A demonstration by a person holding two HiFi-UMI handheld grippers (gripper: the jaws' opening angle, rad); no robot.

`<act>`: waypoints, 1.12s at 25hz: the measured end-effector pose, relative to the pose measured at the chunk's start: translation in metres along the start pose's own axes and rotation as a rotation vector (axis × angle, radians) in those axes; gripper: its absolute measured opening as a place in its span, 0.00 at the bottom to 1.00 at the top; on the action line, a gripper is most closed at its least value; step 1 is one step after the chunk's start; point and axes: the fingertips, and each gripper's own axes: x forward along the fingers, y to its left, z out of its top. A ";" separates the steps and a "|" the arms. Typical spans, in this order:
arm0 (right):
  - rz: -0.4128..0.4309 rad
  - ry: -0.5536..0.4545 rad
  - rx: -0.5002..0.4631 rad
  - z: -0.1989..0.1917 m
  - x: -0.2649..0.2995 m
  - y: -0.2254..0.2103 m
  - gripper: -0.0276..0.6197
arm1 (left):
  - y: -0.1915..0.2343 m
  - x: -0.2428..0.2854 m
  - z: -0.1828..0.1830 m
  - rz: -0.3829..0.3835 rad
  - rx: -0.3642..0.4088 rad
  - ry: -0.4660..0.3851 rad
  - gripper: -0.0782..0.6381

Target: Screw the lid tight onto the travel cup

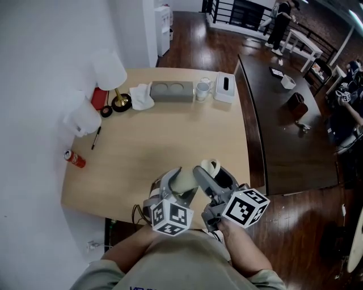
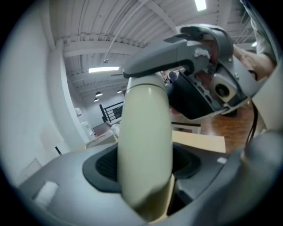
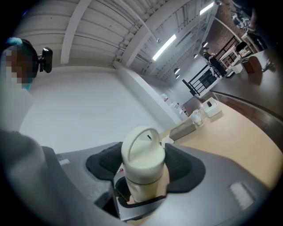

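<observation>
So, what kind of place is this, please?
Probably a shared office or workshop hall, though I cannot be sure. A light wooden table carries a white table lamp and a white tissue box. A long dark table stands beside it, and a black metal railing runs behind.

The light wooden table is bare across its middle. A white-shaded lamp, a grey two-hollow tray and a white tissue box line its far edge; a red drink can lies by the left edge.
</observation>
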 end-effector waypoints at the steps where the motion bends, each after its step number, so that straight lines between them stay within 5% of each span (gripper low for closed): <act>1: 0.015 0.004 -0.010 0.001 0.000 0.003 0.49 | -0.002 -0.001 0.002 -0.029 -0.024 -0.009 0.55; 6: 0.154 0.003 -0.062 0.013 -0.008 0.025 0.53 | -0.017 -0.019 0.021 -0.277 -0.158 -0.102 0.55; 13: 0.482 0.117 -0.209 0.012 -0.045 0.077 0.56 | -0.060 -0.080 0.055 -0.946 -0.297 -0.303 0.55; 17: 0.617 0.181 -0.295 0.009 -0.068 0.098 0.56 | -0.066 -0.117 0.073 -1.220 -0.354 -0.385 0.55; 23: 0.725 0.234 -0.371 0.013 -0.082 0.126 0.56 | -0.071 -0.152 0.085 -1.453 -0.350 -0.407 0.55; 28: 0.795 0.269 -0.404 0.008 -0.088 0.140 0.56 | -0.081 -0.163 0.082 -1.539 -0.304 -0.363 0.55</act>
